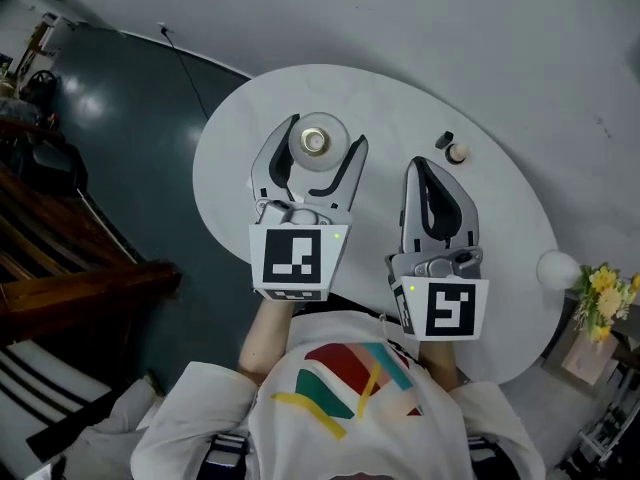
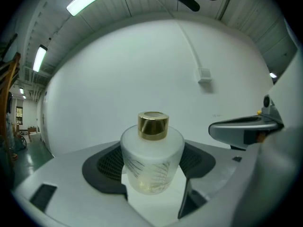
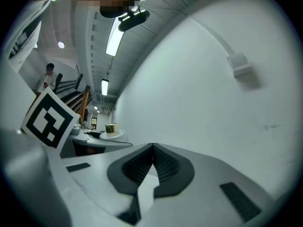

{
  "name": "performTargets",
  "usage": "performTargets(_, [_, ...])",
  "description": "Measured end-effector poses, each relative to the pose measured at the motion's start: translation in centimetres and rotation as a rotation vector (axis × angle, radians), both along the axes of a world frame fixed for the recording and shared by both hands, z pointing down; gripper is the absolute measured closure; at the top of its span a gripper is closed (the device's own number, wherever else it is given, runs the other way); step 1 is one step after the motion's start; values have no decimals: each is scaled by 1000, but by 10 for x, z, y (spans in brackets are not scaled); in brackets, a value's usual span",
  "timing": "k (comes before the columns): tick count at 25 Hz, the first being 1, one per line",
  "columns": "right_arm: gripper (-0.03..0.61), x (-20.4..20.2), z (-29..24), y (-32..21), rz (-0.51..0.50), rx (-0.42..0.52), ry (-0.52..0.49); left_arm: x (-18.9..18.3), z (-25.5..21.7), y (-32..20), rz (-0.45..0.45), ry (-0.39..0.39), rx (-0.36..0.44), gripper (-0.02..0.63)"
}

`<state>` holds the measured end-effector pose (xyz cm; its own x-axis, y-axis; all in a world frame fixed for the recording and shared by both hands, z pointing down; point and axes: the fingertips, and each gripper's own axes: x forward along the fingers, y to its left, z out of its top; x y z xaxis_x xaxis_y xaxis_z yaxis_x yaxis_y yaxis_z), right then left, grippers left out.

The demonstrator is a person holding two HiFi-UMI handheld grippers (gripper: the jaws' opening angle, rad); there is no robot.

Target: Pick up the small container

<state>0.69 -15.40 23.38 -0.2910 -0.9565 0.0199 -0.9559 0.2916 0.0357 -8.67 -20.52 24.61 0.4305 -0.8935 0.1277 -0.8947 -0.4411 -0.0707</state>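
Observation:
The small container [image 1: 317, 144] is a frosted white jar with a gold cap [image 2: 153, 125]. It stands upright between the jaws of my left gripper [image 1: 326, 134], over the far left part of the round white table [image 1: 230, 158]. In the left gripper view both dark pads [image 2: 110, 163] press its sides, so that gripper [image 2: 151, 167] is shut on it. My right gripper [image 1: 421, 166] hovers to the right, jaws closed together with nothing between them; in the right gripper view its pads [image 3: 165, 167] meet at a point [image 3: 152, 149]. The container [image 3: 111, 128] shows small at the left there.
A small black piece [image 1: 445, 140] and a small round pale cap [image 1: 458, 153] lie on the table beyond the right gripper. A white ball [image 1: 558, 268] and yellow flowers [image 1: 606, 290] stand off the table's right edge. Dark floor and wooden furniture [image 1: 60, 258] lie to the left.

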Motion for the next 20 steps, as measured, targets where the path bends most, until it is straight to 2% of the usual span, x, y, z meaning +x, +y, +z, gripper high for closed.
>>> performTargets(3, [567,-8,3,11,-16,-7,-11,-12,1,24,-21,-19,-2,267])
performTargets(7, [567,-21,10,21,-55,-20,-1,-20,7,43,12,-41,-9,267])
performTargets(12, [567,-27,25,30,-87,-63,-8,-25,4,57,-11,6,8,267])
performTargets(16, [568,-33,24,33,-104,-64,-4,-31,1,61,-25,-25,30,267])
performTargets(20, [568,-37,21,36,-115,-57,2,-35,-5,63,-38,-12,42,267])
